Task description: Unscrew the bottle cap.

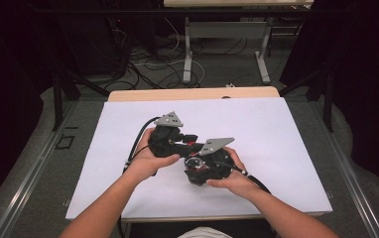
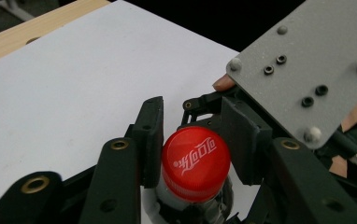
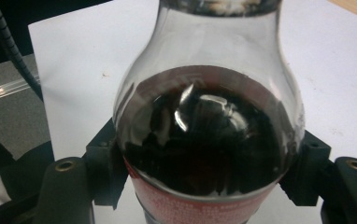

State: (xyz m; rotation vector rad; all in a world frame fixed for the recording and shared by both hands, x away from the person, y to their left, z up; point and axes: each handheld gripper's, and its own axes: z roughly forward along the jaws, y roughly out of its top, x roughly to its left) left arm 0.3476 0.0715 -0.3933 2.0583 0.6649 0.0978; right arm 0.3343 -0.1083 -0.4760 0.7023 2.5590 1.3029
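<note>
Bottle [image 3: 209, 140] of dark cola, clear plastic with a red label band, held above the white sheet [image 1: 277, 144] near the table's near edge, between both grippers. Red cap [image 2: 195, 163] on, script logo readable.

Right gripper [image 3: 209, 177]: jaws pressed against the body on both sides, at the label's upper edge, just under the shoulder. Left gripper [image 2: 195, 144]: we see its pads flanking the cap, pinching it, one on each side.

In the high view both hands sit close together mid-sheet, left hand [image 1: 150, 158] and right hand [image 1: 234, 181] each wrapped round its tool.

Handling, as we judge it: mostly full, so fairly heavy for its size; walls thin and smooth, likely to give under a hard squeeze and slip if gripped lightly. The label band looks the firmest hold for the body. The ridged cap suits a twisting grip. Fizz may spray if opened quickly.
</note>
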